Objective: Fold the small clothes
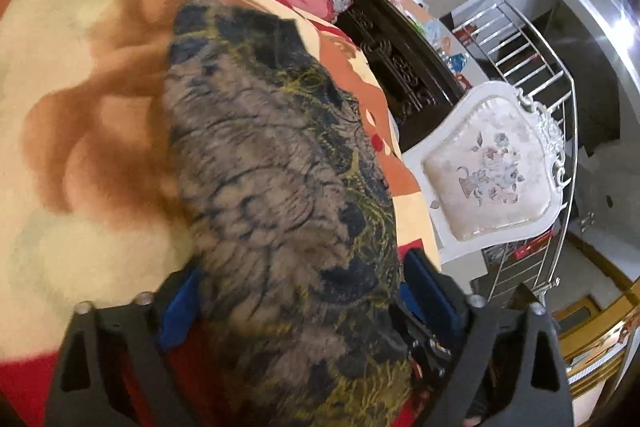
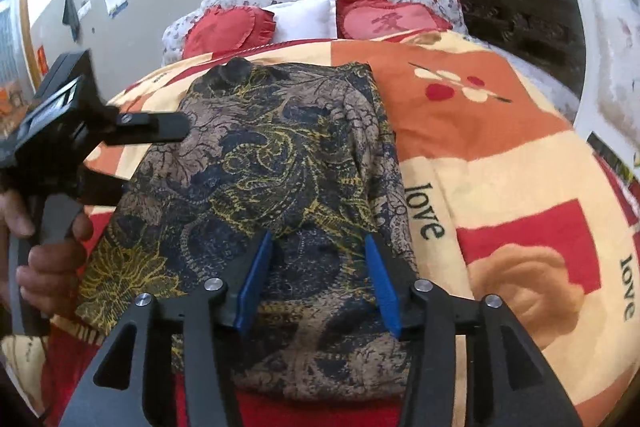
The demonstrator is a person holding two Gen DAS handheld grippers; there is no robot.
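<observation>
Patterned garment (image 2: 256, 163) is lying folded on the bed's blanket (image 2: 500, 155), its right edge leaving bare blanket beyond. Right tool (image 2: 316, 279) is angling down with fingers apart over the near hem. Left tool (image 1: 308, 303) is straddling the cloth, fingers apart, gripped by a hand (image 2: 44, 251).

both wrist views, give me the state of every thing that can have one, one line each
patterned garment: lying folded lengthwise on the blanket, not lifted
left gripper: open, pads either side of the garment's near end
right gripper: open, pads apart over the garment's near edge
blanket: spread flat over the bed
heart cushions: propped at the head of the bed
white chair: standing beside the bed, seat bare
</observation>
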